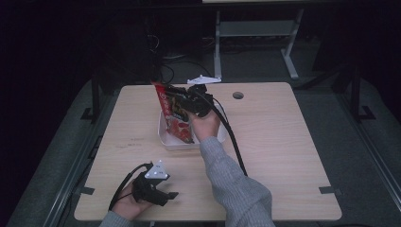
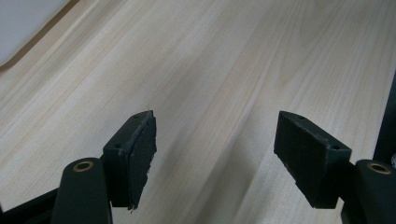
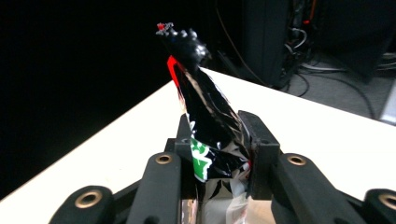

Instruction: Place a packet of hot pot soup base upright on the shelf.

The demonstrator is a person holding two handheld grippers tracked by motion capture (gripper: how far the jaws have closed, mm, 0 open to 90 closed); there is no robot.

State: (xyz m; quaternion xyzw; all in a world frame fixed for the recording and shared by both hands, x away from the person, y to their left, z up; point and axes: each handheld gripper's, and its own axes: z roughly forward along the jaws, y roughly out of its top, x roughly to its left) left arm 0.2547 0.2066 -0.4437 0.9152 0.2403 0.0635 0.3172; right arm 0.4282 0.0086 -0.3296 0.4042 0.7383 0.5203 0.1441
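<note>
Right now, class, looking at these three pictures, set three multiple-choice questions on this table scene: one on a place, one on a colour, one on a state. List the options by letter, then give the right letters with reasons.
1. Where is the lower end of the snack bag?
A. In the white tray
B. On the floor
C. Under the left tongs

2. What is the bag's main colour in the high view?
A. Blue
B. Red
C. Yellow

3. How do the left tongs stand?
A. Shut on the bag
B. Shut on the tray
C. Open over the bare table

Answers:
1 A: the bag stands with its bottom inside the tray.
2 B: its printed face is red, with black parts.
3 C: the left gripper view shows both pads apart with only wood between them, while the right tongs clamp the bag.
</note>
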